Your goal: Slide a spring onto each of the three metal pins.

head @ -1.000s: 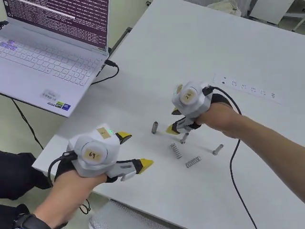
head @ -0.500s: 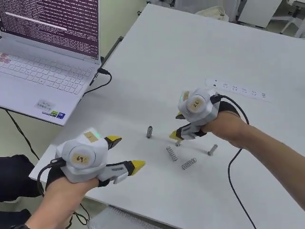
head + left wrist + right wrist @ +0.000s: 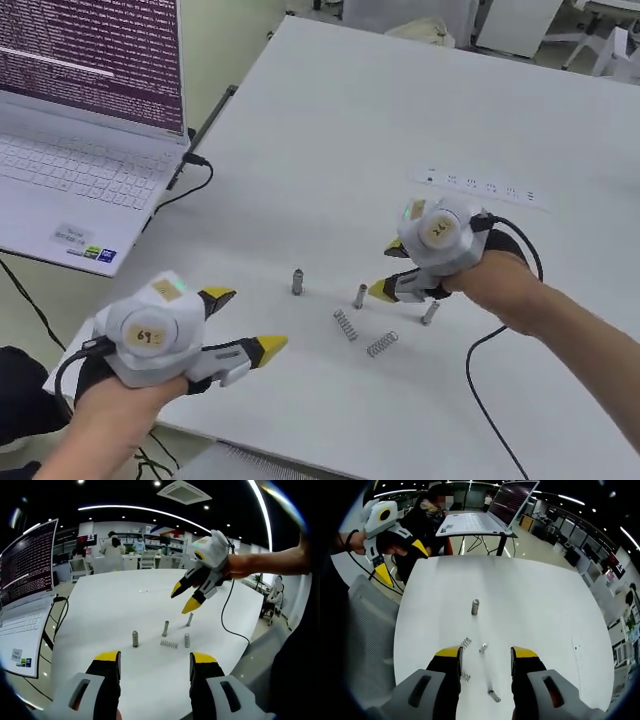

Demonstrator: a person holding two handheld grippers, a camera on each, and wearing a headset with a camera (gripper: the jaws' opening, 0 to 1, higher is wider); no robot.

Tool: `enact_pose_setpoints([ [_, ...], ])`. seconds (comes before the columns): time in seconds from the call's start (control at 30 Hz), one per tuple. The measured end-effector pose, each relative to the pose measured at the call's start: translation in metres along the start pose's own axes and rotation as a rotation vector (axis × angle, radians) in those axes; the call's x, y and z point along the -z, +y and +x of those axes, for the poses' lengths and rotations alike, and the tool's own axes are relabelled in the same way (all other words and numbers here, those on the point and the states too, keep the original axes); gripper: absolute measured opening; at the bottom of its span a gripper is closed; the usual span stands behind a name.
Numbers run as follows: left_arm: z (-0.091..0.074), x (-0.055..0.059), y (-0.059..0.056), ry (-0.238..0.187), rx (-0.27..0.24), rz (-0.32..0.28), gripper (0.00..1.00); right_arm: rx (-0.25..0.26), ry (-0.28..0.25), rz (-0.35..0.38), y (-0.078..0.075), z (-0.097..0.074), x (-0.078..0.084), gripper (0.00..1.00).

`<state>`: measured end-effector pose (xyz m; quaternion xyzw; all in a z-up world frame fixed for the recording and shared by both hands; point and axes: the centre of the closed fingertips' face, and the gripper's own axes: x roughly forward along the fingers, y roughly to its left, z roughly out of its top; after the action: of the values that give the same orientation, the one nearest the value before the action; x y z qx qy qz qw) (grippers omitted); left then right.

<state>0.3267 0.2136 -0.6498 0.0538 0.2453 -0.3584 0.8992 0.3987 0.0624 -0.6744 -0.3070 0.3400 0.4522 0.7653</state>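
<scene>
The right tongs (image 3: pixel 388 270) have backed off the middle pin (image 3: pixel 360 295), released and empty. The left tongs (image 3: pixel 244 320) are released too, and two springs (image 3: pixel 345 325) wait loose.

The right gripper (image 3: pixel 486 655) hangs over the white table (image 3: pixel 535 595) with its yellow-tipped jaws apart. Seen in the gap between them is a pin (image 3: pixel 483 648), and a spring (image 3: pixel 466 642) lies just beside it, toward the left jaw. A second spring (image 3: pixel 465 676) and a second pin (image 3: pixel 494 696) show lower down, closer to the gripper's body. A third pin (image 3: pixel 475 607) stands upright farther out, well apart from the others. Off the table's far left corner a hand holds the left gripper (image 3: pixel 403 561), its jaws spread. A laptop (image 3: pixel 475 522) sits open beyond the far edge.
</scene>
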Motion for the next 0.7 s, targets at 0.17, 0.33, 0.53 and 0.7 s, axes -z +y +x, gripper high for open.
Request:
enact_pose_setpoints([
  [0.17, 0.001, -0.001, 0.0, 0.003, 0.001, 0.007, 0.51, 0.042, -0.034, 0.041, -0.004, -0.015, 0.005, 0.37],
  [0.33, 0.002, -0.003, 0.0, 0.004, 0.005, 0.012, 0.51, 0.067, -0.057, 0.072, -0.004, -0.027, 0.014, 0.38],
  [0.53, 0.003, -0.004, -0.001, 0.009, 0.009, 0.019, 0.51, 0.095, -0.084, 0.134, -0.004, -0.04, 0.024, 0.39],
  [0.7, 0.005, -0.006, -0.002, 0.012, 0.017, 0.029, 0.51, 0.116, -0.1, 0.164, 0.0, -0.048, 0.035, 0.4],
])
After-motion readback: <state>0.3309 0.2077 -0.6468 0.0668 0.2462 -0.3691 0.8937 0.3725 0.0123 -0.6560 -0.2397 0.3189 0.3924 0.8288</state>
